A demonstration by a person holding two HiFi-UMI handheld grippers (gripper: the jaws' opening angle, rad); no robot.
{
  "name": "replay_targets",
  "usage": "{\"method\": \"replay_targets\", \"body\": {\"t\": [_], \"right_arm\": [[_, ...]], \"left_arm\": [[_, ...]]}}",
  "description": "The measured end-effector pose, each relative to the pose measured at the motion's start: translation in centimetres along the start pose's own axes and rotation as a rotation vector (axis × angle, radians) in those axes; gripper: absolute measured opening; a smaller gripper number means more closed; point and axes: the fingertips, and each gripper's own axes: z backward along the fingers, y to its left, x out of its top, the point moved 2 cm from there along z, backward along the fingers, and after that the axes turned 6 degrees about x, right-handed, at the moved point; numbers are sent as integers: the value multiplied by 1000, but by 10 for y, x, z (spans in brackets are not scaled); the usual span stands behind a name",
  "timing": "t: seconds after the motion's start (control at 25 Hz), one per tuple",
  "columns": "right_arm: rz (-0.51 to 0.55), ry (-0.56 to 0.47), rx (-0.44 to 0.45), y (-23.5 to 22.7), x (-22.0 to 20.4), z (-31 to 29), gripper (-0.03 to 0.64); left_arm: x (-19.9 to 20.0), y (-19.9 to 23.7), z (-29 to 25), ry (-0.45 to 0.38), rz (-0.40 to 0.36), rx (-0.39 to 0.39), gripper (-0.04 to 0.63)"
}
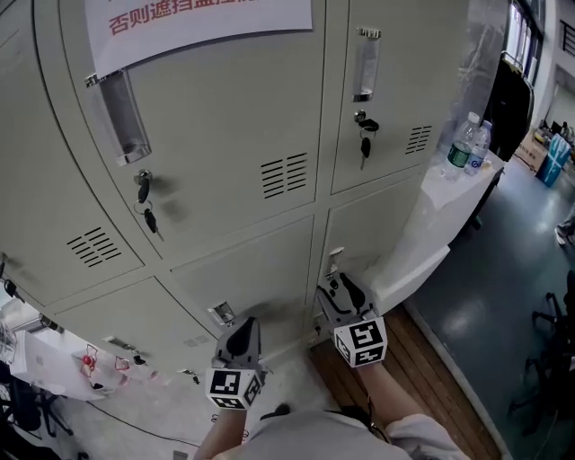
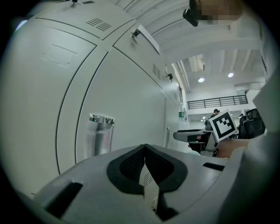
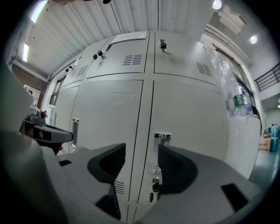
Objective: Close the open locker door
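The right gripper [image 1: 341, 292] is released, its jaws apart with nothing between them. It faces the lower locker door [image 1: 373, 225] at its 12 o'clock. That door looks flush with its neighbours, and its handle [image 3: 162, 136] sits just beyond the jaws. The left gripper [image 1: 241, 334], at the right one's 8 o'clock, is clenched on nothing before the next door [image 2: 127, 100].

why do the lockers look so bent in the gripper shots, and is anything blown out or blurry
Left gripper view: fisheye bends the locker doors into arcs, corners go black, ceiling lights blow out. Right gripper view: same bowing, a lamp glares at top right. Head view: milder curve, even light, the keys cast soft shadows on the door; nothing badly blurred.
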Motion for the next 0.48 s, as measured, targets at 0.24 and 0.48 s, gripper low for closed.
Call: {"method": "replay_targets", "body": {"t": [0.24,0.48], "right_arm": [[-1,6,-108,-15,-3,51,232],[-23,29,-219,-34,-15,108,224]], "left_arm": [[-2,-29,-10,1,-4,-82,9],[-3,-64,-18,7,-14,-169,9]]}}
